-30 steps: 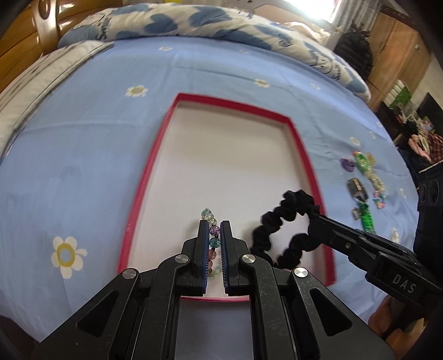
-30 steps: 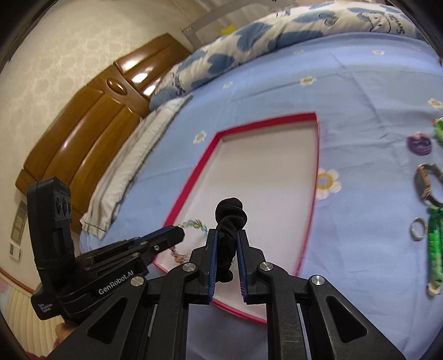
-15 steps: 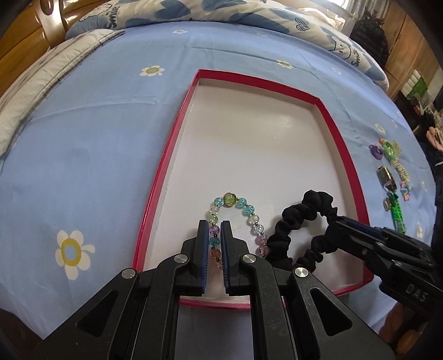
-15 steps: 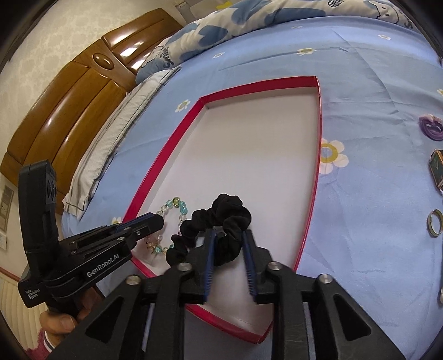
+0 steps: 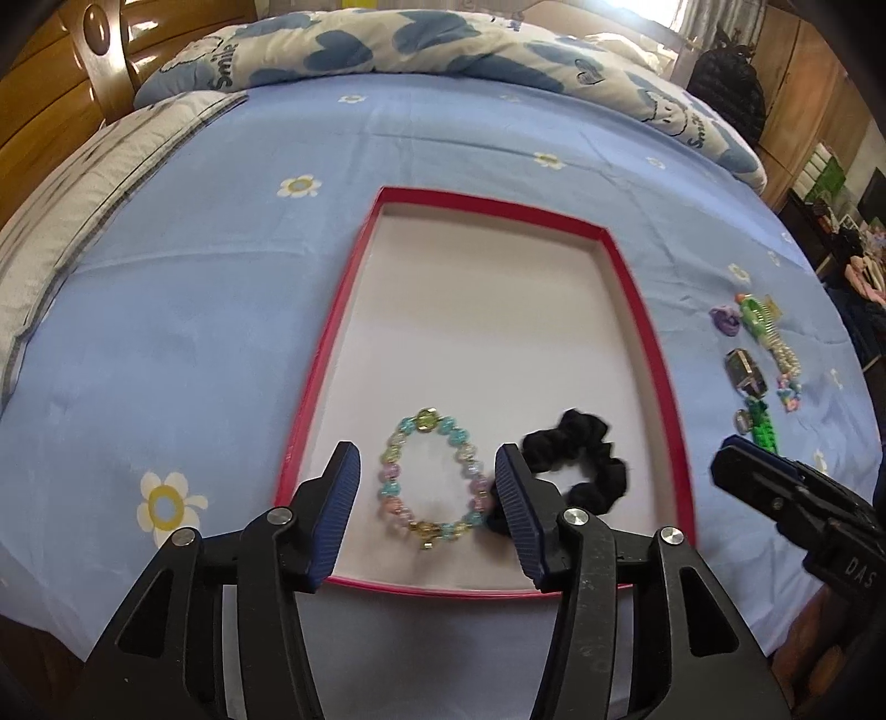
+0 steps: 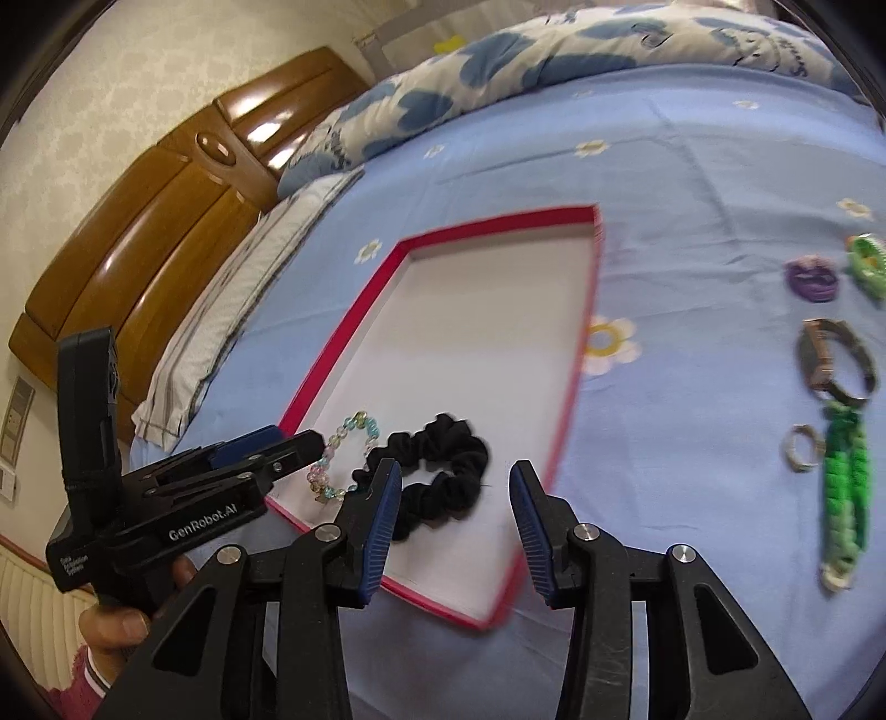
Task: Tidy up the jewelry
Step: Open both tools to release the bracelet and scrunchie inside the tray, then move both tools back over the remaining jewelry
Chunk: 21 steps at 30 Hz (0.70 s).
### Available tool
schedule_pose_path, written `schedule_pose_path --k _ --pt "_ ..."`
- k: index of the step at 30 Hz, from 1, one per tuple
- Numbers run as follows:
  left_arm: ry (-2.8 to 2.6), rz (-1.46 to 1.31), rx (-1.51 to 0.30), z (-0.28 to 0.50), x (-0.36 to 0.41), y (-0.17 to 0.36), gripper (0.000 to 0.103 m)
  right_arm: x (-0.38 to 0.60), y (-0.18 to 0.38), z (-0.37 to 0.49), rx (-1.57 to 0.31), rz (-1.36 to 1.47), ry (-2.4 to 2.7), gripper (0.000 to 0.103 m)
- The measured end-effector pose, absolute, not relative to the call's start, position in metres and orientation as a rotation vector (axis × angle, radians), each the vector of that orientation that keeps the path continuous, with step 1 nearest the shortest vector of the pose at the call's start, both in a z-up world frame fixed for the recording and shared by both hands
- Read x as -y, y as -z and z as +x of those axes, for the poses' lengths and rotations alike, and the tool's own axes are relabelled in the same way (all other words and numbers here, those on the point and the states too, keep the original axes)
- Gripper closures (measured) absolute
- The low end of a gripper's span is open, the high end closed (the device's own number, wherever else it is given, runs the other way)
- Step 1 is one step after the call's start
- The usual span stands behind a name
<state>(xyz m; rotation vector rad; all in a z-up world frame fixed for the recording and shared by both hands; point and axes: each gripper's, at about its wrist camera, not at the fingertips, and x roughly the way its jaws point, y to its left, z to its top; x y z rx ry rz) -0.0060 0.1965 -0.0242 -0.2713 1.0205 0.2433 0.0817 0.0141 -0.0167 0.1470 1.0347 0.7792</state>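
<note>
A red-rimmed white tray (image 5: 637, 310) (image 6: 587, 310) lies on the blue bedspread. In its near end lie a pastel bead bracelet (image 5: 429, 482) (image 6: 340, 459) and, right of it, a black scrunchie (image 5: 578, 459) (image 6: 437, 471), touching. My left gripper (image 5: 426, 515) is open and empty just above the bracelet. My right gripper (image 6: 454, 520) is open and empty, just behind the scrunchie. Each gripper shows in the other's view: the right one (image 5: 742, 471), the left one (image 6: 293, 443).
Right of the tray on the bedspread lie a purple hair tie (image 6: 811, 279), a watch (image 6: 830, 360), a ring (image 6: 800, 448), a green woven bracelet (image 6: 844, 482) and a green clip (image 6: 866, 260). A folded quilt (image 5: 387, 50) and wooden headboard (image 6: 138, 260) lie beyond.
Both grippers opened and drew back. The bracelet was let go by the left and the scrunchie by the right; both now lie in the tray.
</note>
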Motion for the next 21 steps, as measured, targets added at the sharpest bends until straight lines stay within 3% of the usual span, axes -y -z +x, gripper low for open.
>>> schedule_pose_path --k 21 --pt "-0.039 -0.191 -1.02 0.037 -0.094 0.005 0.05 0.153 0.01 0.097 -0.959 0.33 -0.449 0.056"
